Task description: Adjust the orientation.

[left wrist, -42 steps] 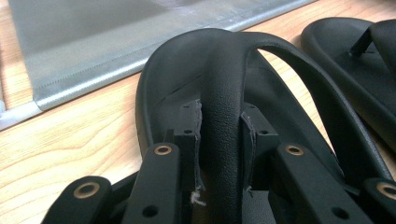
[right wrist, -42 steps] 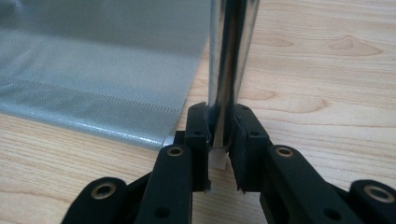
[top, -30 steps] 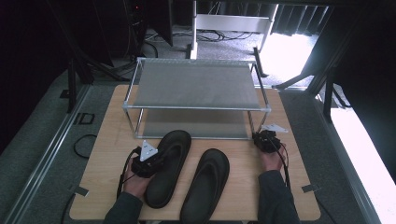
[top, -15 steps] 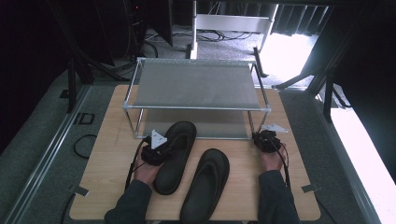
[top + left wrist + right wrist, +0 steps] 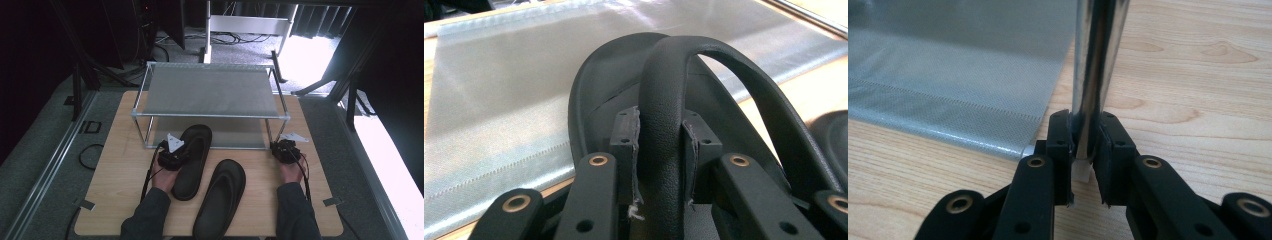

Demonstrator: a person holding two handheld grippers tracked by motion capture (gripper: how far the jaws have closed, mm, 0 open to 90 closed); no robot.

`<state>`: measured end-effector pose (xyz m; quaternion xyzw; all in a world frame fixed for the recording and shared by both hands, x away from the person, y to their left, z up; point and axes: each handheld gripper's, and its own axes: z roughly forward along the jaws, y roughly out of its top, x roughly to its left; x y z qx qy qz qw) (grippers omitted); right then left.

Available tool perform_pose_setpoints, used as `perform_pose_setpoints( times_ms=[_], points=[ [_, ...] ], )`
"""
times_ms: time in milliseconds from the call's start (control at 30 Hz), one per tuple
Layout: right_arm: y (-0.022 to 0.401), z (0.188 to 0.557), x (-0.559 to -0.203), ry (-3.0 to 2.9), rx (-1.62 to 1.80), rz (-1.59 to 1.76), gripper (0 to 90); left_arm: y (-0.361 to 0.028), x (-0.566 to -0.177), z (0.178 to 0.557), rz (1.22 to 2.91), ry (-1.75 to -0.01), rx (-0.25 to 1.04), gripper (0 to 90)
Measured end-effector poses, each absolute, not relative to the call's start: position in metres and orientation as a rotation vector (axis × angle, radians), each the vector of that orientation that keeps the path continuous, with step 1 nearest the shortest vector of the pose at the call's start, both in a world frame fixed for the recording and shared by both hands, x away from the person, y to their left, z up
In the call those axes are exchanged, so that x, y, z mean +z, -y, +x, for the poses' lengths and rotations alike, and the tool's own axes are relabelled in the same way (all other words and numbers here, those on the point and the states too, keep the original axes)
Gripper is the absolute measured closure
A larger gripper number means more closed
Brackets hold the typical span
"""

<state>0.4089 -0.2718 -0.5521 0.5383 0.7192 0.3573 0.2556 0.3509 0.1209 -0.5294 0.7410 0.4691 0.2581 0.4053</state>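
Nearest the person, one black sandal (image 5: pixel 220 200) lies untouched on the wooden surface (image 5: pixel 120 170). Just beyond, the left tool (image 5: pixel 176 156) is clamped on the strap (image 5: pixel 663 115) of the other sandal (image 5: pixel 194 152), whose toe reaches the lower shelf (image 5: pixel 235 135) of the shoe rack (image 5: pixel 210 90). The right tool (image 5: pixel 286 150) is clamped on the rack's front leg (image 5: pixel 1094 75), steadying it. Judging by this, the first sandal is partway in; the second remains.

Black fingers (image 5: pixel 629 150), brass-ringed screws, dark sleeves (image 5: pixel 150 220)
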Motion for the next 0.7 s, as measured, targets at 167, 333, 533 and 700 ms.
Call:
perform_pose_setpoints(
  times_ms=[167, 333, 533, 700],
  points=[
    [0.272, 0.409, -0.552, -1.950, 0.970, 1.461, 78.6, -0.114, -0.529, 0.356, 1.854, -1.206, 0.664, 72.3],
    [0.272, 0.409, -0.552, -1.950, 0.970, 1.461, 78.6, -0.110, -0.529, 0.359, 1.834, -1.235, 0.680, 72.3],
    [0.271, 0.409, -0.552, -1.950, 0.969, 1.461, 78.6, -0.107, -0.533, 0.364, 1.822, -1.270, 0.679, 72.0],
    [0.271, 0.408, -0.552, -1.949, 0.969, 1.460, 78.6, -0.108, -0.534, 0.365, 1.813, -1.256, 0.657, 65.6]
  ],
)
